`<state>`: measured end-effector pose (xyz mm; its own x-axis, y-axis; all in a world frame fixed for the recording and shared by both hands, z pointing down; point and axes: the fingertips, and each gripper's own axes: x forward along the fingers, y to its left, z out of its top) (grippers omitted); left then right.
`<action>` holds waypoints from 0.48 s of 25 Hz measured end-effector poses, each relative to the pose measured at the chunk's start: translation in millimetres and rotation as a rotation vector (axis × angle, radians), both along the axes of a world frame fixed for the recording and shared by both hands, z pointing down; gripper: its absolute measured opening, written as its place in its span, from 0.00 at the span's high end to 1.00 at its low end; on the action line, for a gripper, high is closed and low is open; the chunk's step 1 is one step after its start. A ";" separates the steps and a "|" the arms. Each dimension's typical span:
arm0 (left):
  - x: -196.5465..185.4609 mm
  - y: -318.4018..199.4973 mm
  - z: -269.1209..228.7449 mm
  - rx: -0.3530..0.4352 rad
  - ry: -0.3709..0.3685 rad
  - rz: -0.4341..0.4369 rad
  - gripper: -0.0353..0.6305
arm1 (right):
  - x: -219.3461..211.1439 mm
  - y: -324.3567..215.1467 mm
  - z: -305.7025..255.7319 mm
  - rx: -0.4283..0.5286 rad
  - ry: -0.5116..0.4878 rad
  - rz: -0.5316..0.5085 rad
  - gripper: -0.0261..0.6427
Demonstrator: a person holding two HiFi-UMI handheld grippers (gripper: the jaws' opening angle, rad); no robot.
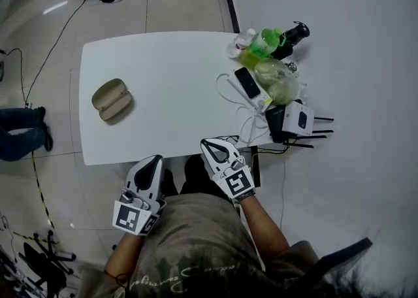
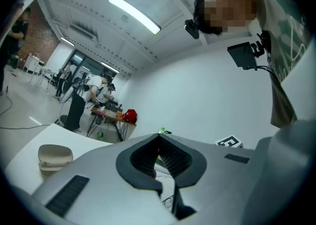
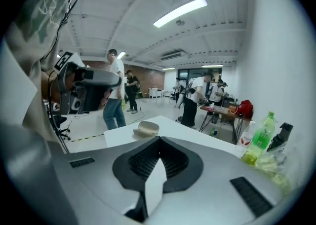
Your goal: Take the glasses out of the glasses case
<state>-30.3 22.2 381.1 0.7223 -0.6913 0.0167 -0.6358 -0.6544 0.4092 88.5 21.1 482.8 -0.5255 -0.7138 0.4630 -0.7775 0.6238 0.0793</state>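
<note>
White desk (image 1: 170, 74) on a pale tiled floor, close beside a white wall. Clutter bunched at the far right corner: green bottle (image 1: 264, 40), phone (image 1: 247, 82), router (image 1: 298, 119), loose cables. Otherwise bare but for the glasses case (image 1: 112, 99), alone on the left part and well apart from the clutter. Looks closed, with the seam showing along its side. No glasses to be seen, so presumably inside. Lies slantwise, long axis from near-left to far-right.

Left tongs (image 1: 154, 161) and right tongs (image 1: 213, 146) both at the near desk edge, low in front of the person, noses toward the desk. Pinched together at the tips in each gripper view, only a thin slit behind them, gripping nothing.

From both tongs, glasses case ahead and off to the left, well apart. Nearer to the left tongs: a reach forward and a little left. For the right tongs, a reach across much of the desk's width.

By the look of it, task not yet begun: case untouched, lid still down. Likely calls first for parting the jaws, then one pair across the short side to steady the base, the other at the seam to lift the lid.
</note>
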 end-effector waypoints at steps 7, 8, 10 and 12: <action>-24.3 34.0 17.8 -0.015 -0.032 0.089 0.93 | -28.2 18.3 -43.1 0.056 -0.115 0.133 0.94; -26.8 37.6 15.3 -0.004 -0.034 0.084 0.93 | -30.8 21.3 -54.2 0.073 -0.144 0.146 0.94; -31.6 47.3 10.5 0.016 -0.044 0.065 0.93 | -34.6 29.6 -75.0 0.108 -0.202 0.171 0.94; -32.6 56.9 3.7 0.033 -0.049 0.037 0.93 | -33.7 40.5 -90.6 0.174 -0.262 0.176 0.94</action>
